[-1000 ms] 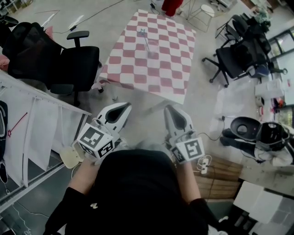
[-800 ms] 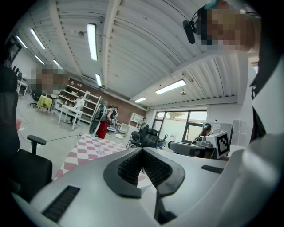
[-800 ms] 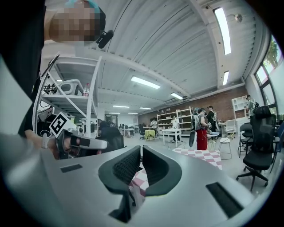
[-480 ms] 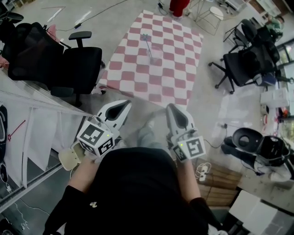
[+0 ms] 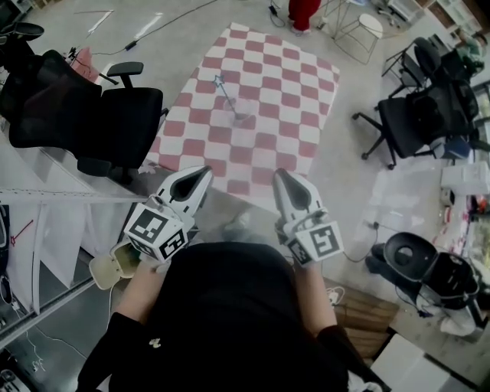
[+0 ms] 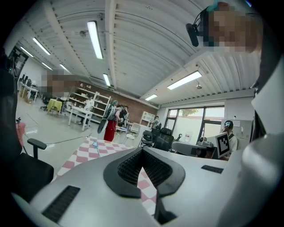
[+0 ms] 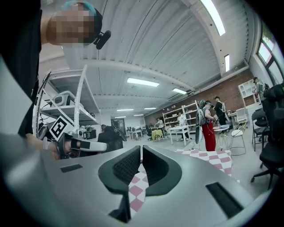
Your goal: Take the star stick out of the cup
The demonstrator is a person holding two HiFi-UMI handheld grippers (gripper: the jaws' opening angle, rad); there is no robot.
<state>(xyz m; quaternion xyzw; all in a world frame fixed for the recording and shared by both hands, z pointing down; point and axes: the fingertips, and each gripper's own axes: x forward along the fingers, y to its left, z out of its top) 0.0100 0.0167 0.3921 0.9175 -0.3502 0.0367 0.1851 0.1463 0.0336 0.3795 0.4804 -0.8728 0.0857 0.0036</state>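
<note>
A red-and-white checkered table point(image 5: 268, 92) stands ahead of me in the head view. On it is a clear cup point(image 5: 242, 115) with a thin star stick point(image 5: 228, 96) leaning out of it to the upper left. Both grippers hover short of the table's near edge, well apart from the cup. My left gripper point(image 5: 205, 173) and right gripper point(image 5: 279, 175) are both shut and hold nothing. In the left gripper view the shut left gripper point(image 6: 142, 151) points over the table, with the star stick point(image 6: 95, 143) small in the distance. The right gripper view shows the shut right gripper point(image 7: 141, 149) above checkered cloth point(image 7: 213, 158).
A black office chair point(image 5: 115, 122) stands left of the table, with more black chairs point(image 5: 413, 115) at the right. A white stool point(image 5: 367, 27) and a person in red trousers point(image 5: 302, 11) are beyond the table. A white rack point(image 5: 46, 230) runs along my left.
The table, cup and stick have slid down and left in the head view and look nearer. Both grippers hold the same pose, shut.
</note>
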